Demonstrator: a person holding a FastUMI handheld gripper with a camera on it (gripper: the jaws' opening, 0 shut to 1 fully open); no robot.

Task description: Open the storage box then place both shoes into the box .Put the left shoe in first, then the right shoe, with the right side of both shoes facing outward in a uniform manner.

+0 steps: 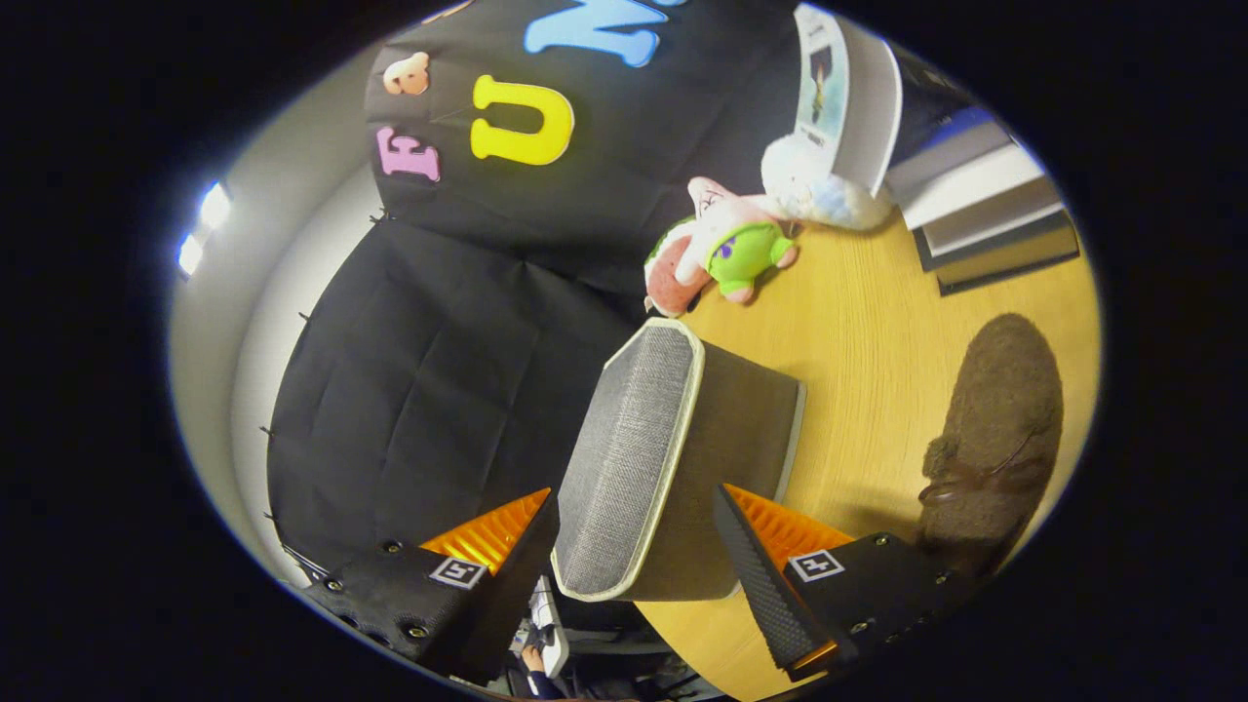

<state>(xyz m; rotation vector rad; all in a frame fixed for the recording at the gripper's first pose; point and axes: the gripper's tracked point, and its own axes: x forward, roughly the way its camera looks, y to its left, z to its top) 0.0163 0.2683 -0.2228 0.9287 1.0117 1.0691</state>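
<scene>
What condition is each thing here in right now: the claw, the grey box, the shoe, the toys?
claw: open, its fingers on either side of the storage box, not pressing it.
storage box: lid closed, sitting at the table's edge.
brown shoe: lying on the table, outside the box.
plush toys: lying in a heap beyond the box.
books: stacked flat.

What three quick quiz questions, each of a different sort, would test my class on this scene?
1. True or false: the brown shoe already lies inside the storage box.
2. What sits between the fingers of the gripper? A) storage box B) plush toys C) books
3. Fill in: the shoe rests on the wooden ____.
Key: 1 false, it lies beside the box. 2 A; the fingers flank the box, though whether they press on it is unclear. 3 table.
</scene>
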